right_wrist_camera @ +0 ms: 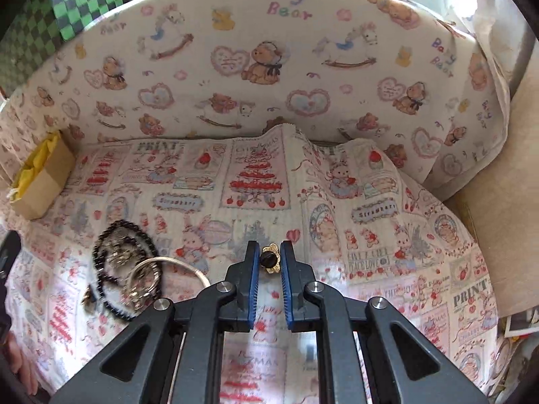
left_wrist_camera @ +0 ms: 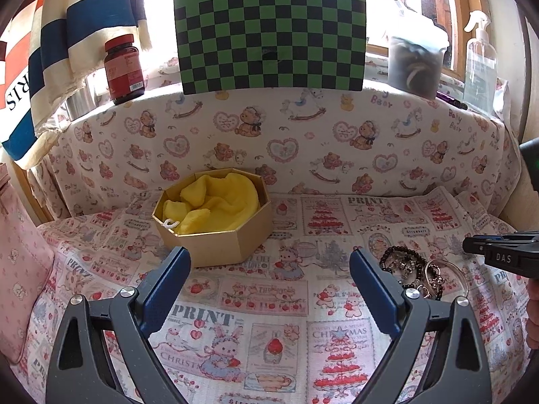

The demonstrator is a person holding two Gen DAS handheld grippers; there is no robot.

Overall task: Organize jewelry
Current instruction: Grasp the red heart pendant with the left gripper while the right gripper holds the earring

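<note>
My right gripper (right_wrist_camera: 269,257) is shut on a gold flower-shaped ring with a black stone (right_wrist_camera: 269,258), held above the printed cloth. A pile of jewelry (right_wrist_camera: 126,269) with black bead bracelets and metal bangles lies to its left; it also shows in the left wrist view (left_wrist_camera: 416,271). A gold octagonal box (left_wrist_camera: 215,215) lined with yellow cloth sits at the back left, and shows at the left edge of the right wrist view (right_wrist_camera: 40,175). My left gripper (left_wrist_camera: 269,262) is open and empty, in front of the box. The right gripper shows at the right edge (left_wrist_camera: 498,250).
A printed cloth (left_wrist_camera: 262,303) covers the surface, backed by a bear-print padded wall (left_wrist_camera: 286,128). On the ledge behind stand a red bottle (left_wrist_camera: 124,69), a green checkerboard (left_wrist_camera: 269,30), a dark container (left_wrist_camera: 416,64) and a pump bottle (left_wrist_camera: 480,64).
</note>
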